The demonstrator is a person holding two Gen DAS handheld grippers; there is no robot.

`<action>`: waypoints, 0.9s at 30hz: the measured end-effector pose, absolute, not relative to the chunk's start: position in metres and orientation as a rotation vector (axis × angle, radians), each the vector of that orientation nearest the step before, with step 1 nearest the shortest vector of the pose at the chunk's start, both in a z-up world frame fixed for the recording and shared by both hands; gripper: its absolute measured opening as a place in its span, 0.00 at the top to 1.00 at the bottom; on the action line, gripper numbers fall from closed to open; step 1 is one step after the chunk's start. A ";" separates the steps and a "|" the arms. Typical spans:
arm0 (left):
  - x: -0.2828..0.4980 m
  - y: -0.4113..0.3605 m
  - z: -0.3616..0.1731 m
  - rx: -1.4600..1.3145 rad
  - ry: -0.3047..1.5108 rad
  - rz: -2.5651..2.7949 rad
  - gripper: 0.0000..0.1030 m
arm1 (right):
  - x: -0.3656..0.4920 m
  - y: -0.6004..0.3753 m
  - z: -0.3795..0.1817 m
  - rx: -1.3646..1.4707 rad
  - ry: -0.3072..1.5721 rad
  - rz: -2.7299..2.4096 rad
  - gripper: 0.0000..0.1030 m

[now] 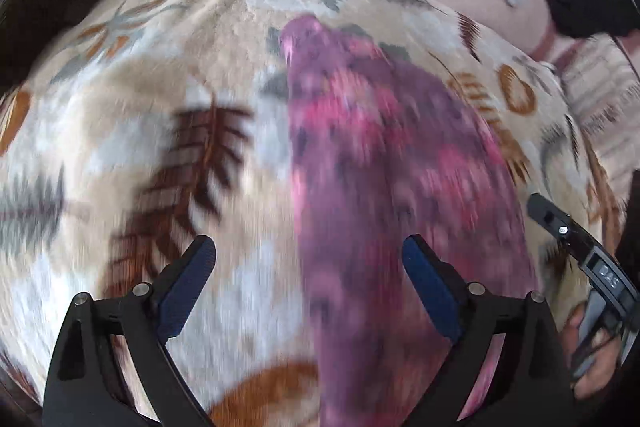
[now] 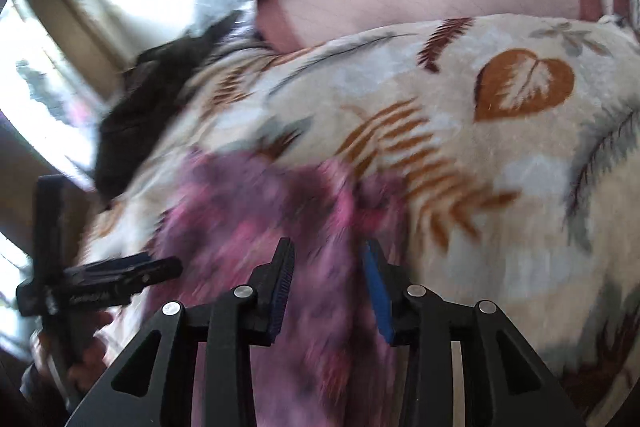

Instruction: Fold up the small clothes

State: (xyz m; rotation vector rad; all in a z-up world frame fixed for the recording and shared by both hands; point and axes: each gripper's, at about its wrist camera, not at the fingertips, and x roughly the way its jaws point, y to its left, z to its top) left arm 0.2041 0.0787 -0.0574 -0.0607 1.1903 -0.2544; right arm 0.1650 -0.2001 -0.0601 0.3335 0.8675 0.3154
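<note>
The left gripper [image 1: 306,255] is spread wide, nothing clamped, above the blanket [image 1: 160,99]. The right gripper [image 2: 328,259] is half open; whether cloth is pinched cannot be told through the blur. The purple garment [image 1: 384,155] is laid lengthwise on the blanket, partly beneath both grippers. A fold seems finished; next, an edge must be gripped.

Both tongs are black plastic: the left tongs [image 1: 310,269] and right tongs [image 2: 328,279] have angular skeletal arms with triangular cutouts, silver round pivot screws, and ribbed blue pads [image 1: 430,285] lining the fingertips.
</note>
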 end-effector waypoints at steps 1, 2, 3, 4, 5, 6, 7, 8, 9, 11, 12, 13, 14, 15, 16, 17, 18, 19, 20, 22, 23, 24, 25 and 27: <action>0.193 0.079 -0.062 -0.056 1.203 -0.258 0.07 | 0.157 -0.198 -0.070 0.311 0.910 0.321 0.59; 0.186 0.078 -0.069 -0.049 1.225 -0.258 0.07 | 0.154 -0.193 -0.081 0.273 0.961 0.306 0.58; 0.180 0.077 -0.077 -0.055 1.250 -0.265 0.07 | 0.145 -0.194 -0.087 0.257 0.939 0.294 0.59; 0.171 0.078 -0.078 -0.058 1.232 -0.261 0.06 | 0.140 -0.196 -0.084 0.264 0.916 0.273 0.57; 0.163 0.077 -0.074 -0.045 1.216 -0.249 0.07 | 0.138 -0.198 -0.082 0.258 0.940 0.227 0.48; 0.157 0.077 -0.068 -0.034 1.219 -0.251 0.07 | 0.134 -0.201 -0.077 0.275 0.964 0.201 0.47; 0.150 0.077 -0.062 -0.029 1.221 -0.257 0.07 | 0.128 -0.204 -0.073 0.300 0.953 0.213 0.47; 0.142 0.078 -0.056 -0.030 1.208 -0.260 0.07 | 0.120 -0.206 -0.069 0.317 0.936 0.228 0.47; 0.133 0.080 -0.052 -0.026 1.194 -0.265 0.07 | 0.112 -0.208 -0.066 0.314 0.924 0.238 0.48; 0.116 0.078 -0.056 0.034 1.193 -0.259 0.07 | 0.095 -0.206 -0.073 0.226 0.963 0.212 0.45; 0.109 0.077 -0.061 0.065 1.196 -0.247 0.07 | 0.092 -0.206 -0.082 0.177 1.006 0.188 0.40; 0.103 0.076 -0.069 0.091 1.208 -0.232 0.07 | 0.090 -0.205 -0.091 0.147 1.042 0.176 0.38; 0.098 0.076 -0.074 0.096 1.225 -0.223 0.07 | 0.086 -0.208 -0.096 0.141 1.057 0.174 0.32; 0.093 0.078 -0.077 0.087 1.237 -0.220 0.07 | 0.077 -0.211 -0.096 0.146 1.045 0.163 0.31; 0.087 0.081 -0.075 0.077 1.234 -0.217 0.07 | 0.073 -0.212 -0.094 0.140 1.045 0.145 0.31; 0.081 0.083 -0.071 0.079 1.225 -0.214 0.07 | 0.069 -0.212 -0.091 0.131 1.047 0.133 0.28; 0.075 0.085 -0.067 0.093 1.209 -0.209 0.07 | 0.064 -0.212 -0.086 0.111 1.046 0.117 0.27; 0.068 0.087 -0.063 0.120 1.186 -0.195 0.07 | 0.058 -0.211 -0.081 0.066 1.042 0.090 0.27; 0.063 0.089 -0.059 0.146 1.165 -0.180 0.07 | 0.054 -0.209 -0.077 0.019 1.038 0.067 0.26; 0.051 0.093 -0.052 0.201 1.114 -0.146 0.07 | 0.044 -0.203 -0.069 -0.110 1.034 0.017 0.20; 0.044 0.094 -0.050 0.225 1.090 -0.126 0.07 | 0.041 -0.202 -0.066 -0.149 1.030 0.001 0.16; 0.038 0.095 -0.050 0.244 1.074 -0.112 0.07 | 0.036 -0.204 -0.063 -0.179 1.018 -0.012 0.13; 0.033 0.096 -0.049 0.266 1.060 -0.100 0.07 | 0.030 -0.205 -0.059 -0.197 1.006 -0.023 0.12; 0.026 0.097 -0.049 0.294 1.045 -0.090 0.07 | 0.021 -0.207 -0.055 -0.202 0.990 -0.036 0.07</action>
